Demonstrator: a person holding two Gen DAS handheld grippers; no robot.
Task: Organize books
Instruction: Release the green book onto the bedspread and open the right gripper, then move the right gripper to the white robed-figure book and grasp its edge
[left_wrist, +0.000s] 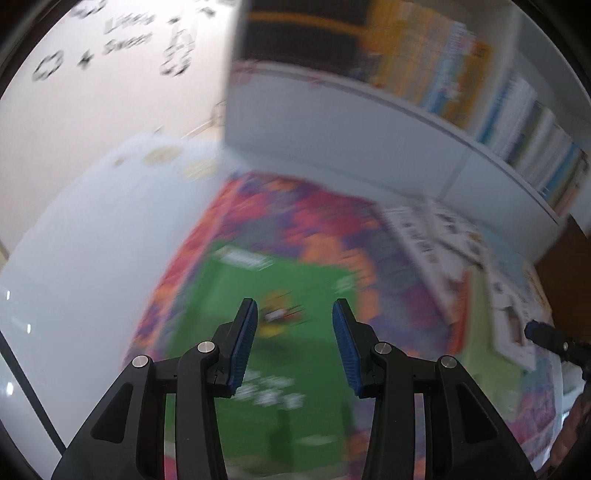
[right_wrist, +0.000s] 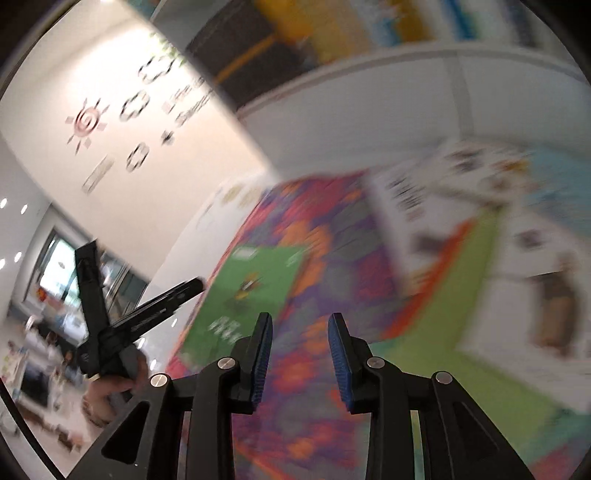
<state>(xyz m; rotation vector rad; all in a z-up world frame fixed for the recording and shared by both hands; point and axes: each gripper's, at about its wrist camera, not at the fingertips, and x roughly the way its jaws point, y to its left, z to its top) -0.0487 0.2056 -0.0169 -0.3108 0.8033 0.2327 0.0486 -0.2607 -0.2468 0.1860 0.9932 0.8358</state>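
Observation:
A green picture book (left_wrist: 280, 280) lies flat on a colourful floor mat (left_wrist: 258, 206). My left gripper (left_wrist: 294, 306) hangs above it, open, with nothing between its blue pads. My right gripper (right_wrist: 299, 321) hangs over the mat (right_wrist: 314, 258), also open and empty, with the green book (right_wrist: 251, 295) ahead to its left. To the right lie more flat books: a white one (right_wrist: 413, 206) overlapping a lime-green one (right_wrist: 461, 314). In the right wrist view the left gripper (right_wrist: 142, 266) shows at the left, held by a hand (right_wrist: 107, 391). Both views are blurred.
A white bookshelf (left_wrist: 332, 122) stands behind the mat, with a row of upright books (left_wrist: 480, 92) on it. A white wall with decals (right_wrist: 110, 122) is at the left. Pale floor (left_wrist: 92, 240) lies left of the mat.

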